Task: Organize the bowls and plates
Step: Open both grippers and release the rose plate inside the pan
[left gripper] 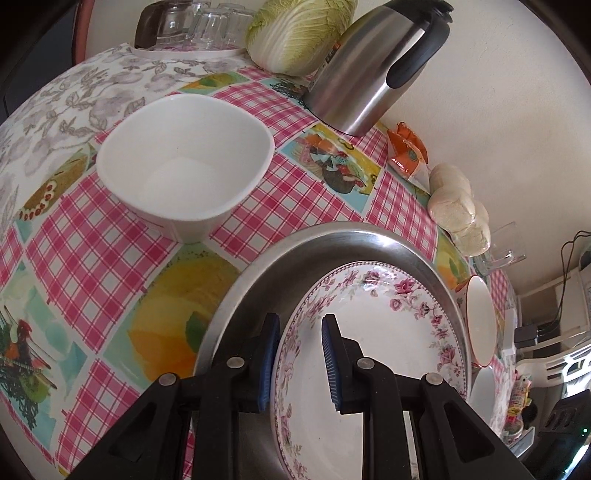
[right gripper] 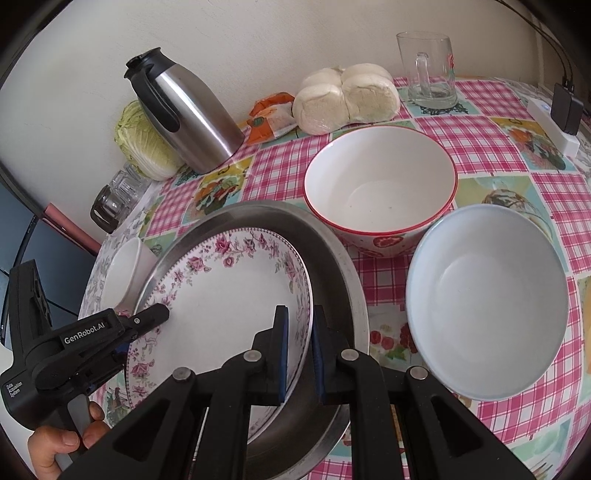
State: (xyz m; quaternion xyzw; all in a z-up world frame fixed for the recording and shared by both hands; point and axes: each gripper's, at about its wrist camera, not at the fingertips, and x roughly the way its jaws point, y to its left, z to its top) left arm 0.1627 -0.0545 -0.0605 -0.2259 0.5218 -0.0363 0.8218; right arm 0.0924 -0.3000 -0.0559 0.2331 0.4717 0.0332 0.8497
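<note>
A floral-rimmed plate (left gripper: 373,343) (right gripper: 229,302) lies in a steel pan (left gripper: 258,295) (right gripper: 332,251). My left gripper (left gripper: 299,363) straddles the plate's left rim with a gap at the pads; it also shows in the right wrist view (right gripper: 147,325). My right gripper (right gripper: 299,350) has its pads around the plate's right rim. A white square bowl (left gripper: 184,162) (right gripper: 125,273) sits left of the pan. A red-rimmed bowl (right gripper: 380,181) (left gripper: 480,321) and a pale blue bowl (right gripper: 487,299) stand to its right.
A steel thermos (left gripper: 380,62) (right gripper: 184,110), a cabbage (left gripper: 295,33) (right gripper: 144,144), bagged buns (right gripper: 347,96) (left gripper: 461,210), an orange packet (right gripper: 269,122), a glass mug (right gripper: 428,70) and a tray of glasses (left gripper: 192,26) line the wall side of the checked tablecloth (left gripper: 92,258).
</note>
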